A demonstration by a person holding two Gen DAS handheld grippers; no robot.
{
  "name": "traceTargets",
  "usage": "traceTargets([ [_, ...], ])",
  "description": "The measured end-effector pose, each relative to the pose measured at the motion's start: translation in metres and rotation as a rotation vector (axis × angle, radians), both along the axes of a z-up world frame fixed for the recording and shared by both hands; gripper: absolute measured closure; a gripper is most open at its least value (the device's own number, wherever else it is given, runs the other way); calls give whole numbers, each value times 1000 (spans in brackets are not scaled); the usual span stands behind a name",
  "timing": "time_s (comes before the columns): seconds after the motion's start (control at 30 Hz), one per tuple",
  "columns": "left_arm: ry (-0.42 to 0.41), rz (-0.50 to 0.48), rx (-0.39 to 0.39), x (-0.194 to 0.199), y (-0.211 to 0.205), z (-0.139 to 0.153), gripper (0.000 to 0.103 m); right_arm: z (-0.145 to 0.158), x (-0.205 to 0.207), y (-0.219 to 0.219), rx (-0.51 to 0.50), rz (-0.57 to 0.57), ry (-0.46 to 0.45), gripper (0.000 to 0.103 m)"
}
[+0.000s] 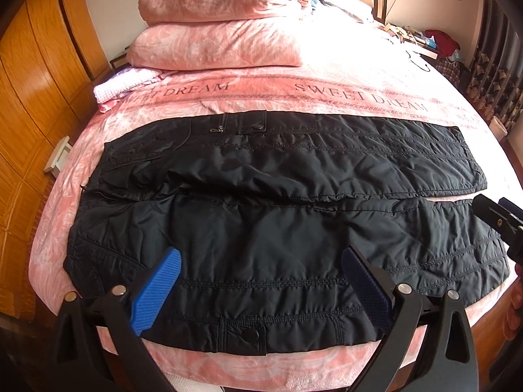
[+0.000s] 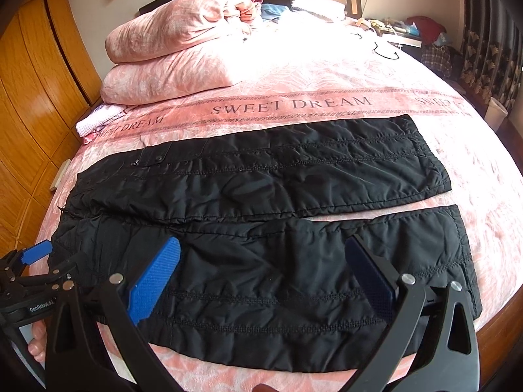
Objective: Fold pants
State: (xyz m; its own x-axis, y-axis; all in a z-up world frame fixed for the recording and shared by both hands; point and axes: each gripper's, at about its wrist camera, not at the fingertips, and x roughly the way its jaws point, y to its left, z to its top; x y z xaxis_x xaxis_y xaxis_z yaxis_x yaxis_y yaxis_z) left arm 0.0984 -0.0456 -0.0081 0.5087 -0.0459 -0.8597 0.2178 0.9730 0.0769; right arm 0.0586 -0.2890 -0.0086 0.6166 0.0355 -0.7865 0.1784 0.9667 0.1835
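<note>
While spread crosswise on the pink bedspread (image 1: 228, 98) — black quilted pants (image 1: 278, 212), waistband left, cuffs right; left gripper (image 1: 261, 281) nearer waist, right gripper (image 2: 264, 271) nearer cuffs — both gaping, holding nothing.

The bedspread (image 2: 294, 75) reads "SWEET DREAM" (repeated); the left hand-held gripper (image 2: 29, 258), "GenRoboAI".

Pants (image 1: 278, 202) flat across bed (image 1: 327, 91), pillows (image 1: 219, 23) behind.
</note>
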Motion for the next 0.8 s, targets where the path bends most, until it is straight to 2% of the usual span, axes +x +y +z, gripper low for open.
traceTargets([
  [0.07, 8, -14, 10, 14, -3, -5, 4, -4, 20, -8, 17, 62, 3, 2],
  [0.13, 47, -51, -16, 35, -6, -10, 4, -9, 50, -18, 4, 154, 3, 2],
  [0.2, 82, -93, -37, 65, -9, -15, 3, -13, 81, -31, 0, 238, 5, 2],
  [0.27, 91, -119, -35, 99, -11, -20, 3, -21, 116, -48, 46, 301, 30, 2],
  [0.33, 111, -166, -31, 137, -17, -27, 4, -30, 153, -64, 76, 341, 65, 2],
  [0.43, 161, -215, -6, 194, -30, -45, 4, -52, 204, -75, 23, 409, 148, 2],
  [0.5, 223, -266, -13, 228, -39, -62, 4, -71, 234, -78, 19, 469, 212, 2],
  [0.57, 293, -319, -30, 258, -46, -80, 4, -85, 257, -81, 24, 504, 246, 2],
  [0.67, 301, -368, -20, 287, -53, -95, 4, -99, 280, -88, 77, 570, 270, 2],
  [0.8, 346, -449, -70, 307, -62, -105, 4, -111, 299, -87, 96, 659, 314, 2],
])
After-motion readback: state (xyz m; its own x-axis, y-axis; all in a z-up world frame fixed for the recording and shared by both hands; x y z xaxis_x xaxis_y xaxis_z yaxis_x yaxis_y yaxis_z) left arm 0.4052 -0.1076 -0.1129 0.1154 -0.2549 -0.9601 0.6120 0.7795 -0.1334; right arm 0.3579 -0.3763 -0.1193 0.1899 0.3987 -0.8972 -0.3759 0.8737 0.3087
